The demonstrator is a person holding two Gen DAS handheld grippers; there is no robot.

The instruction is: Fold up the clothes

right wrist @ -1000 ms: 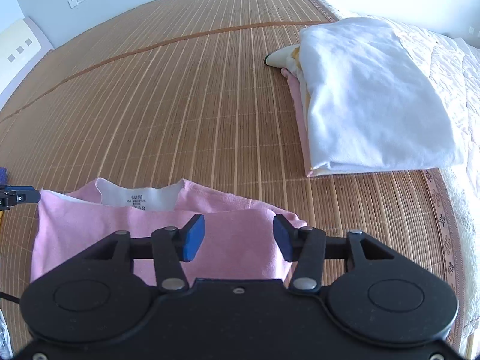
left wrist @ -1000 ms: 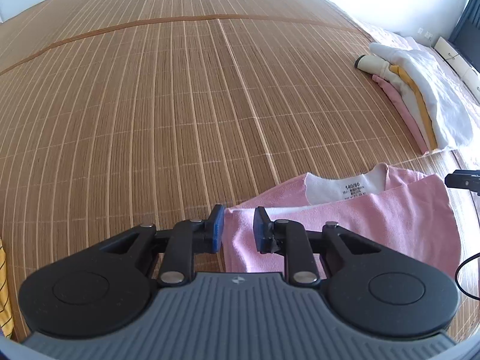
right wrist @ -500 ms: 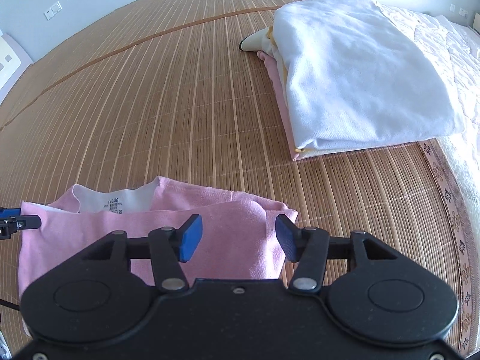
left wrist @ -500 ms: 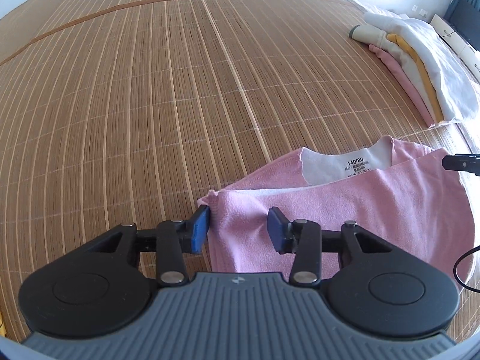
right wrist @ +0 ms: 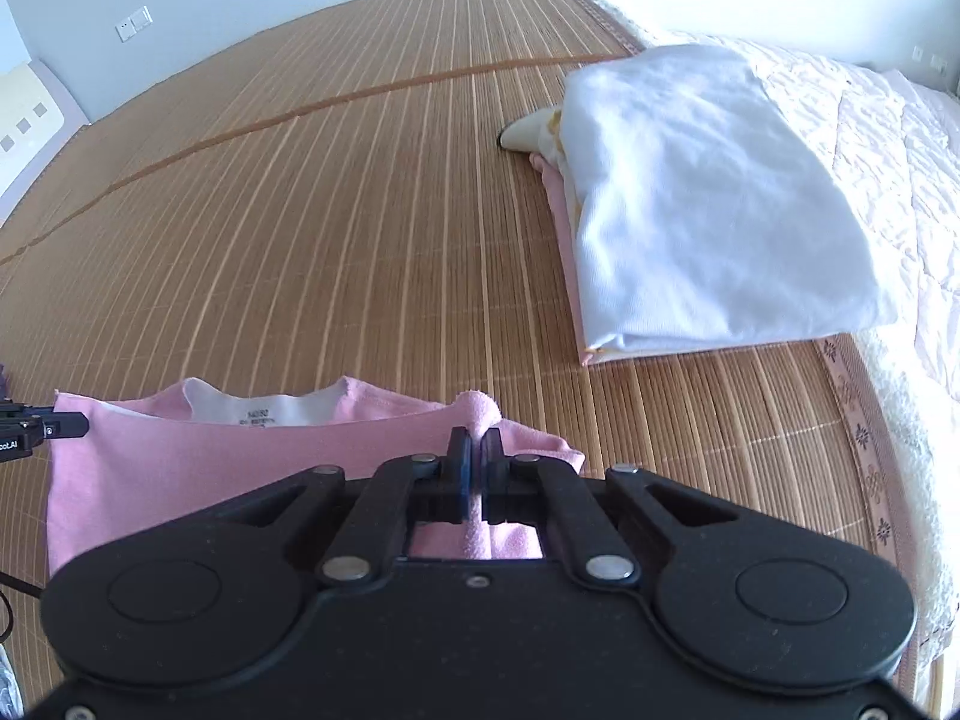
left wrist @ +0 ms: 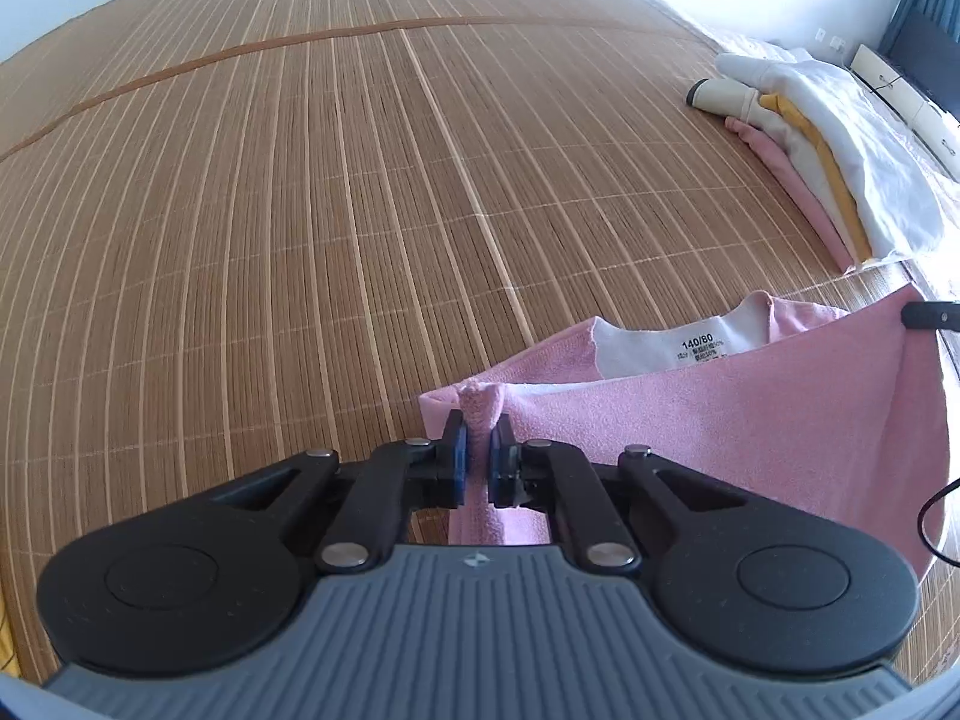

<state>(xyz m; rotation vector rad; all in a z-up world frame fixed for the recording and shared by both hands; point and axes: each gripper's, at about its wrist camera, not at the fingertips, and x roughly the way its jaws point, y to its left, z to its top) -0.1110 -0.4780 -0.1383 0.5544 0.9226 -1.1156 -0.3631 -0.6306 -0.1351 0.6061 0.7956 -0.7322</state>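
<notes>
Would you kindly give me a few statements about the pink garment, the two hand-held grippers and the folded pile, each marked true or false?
1. The left hand-held gripper is shut on an edge of the pink garment. True.
2. The right hand-held gripper is open and clear of the cloth. False: it is shut on a pinch of the pink garment.
3. A white neck label shows at the garment's collar. True.
4. The folded pile has a pink piece on top. False: a white piece lies on top; pink shows lower down.
5. The pile rests on the bamboo mat. True.
</notes>
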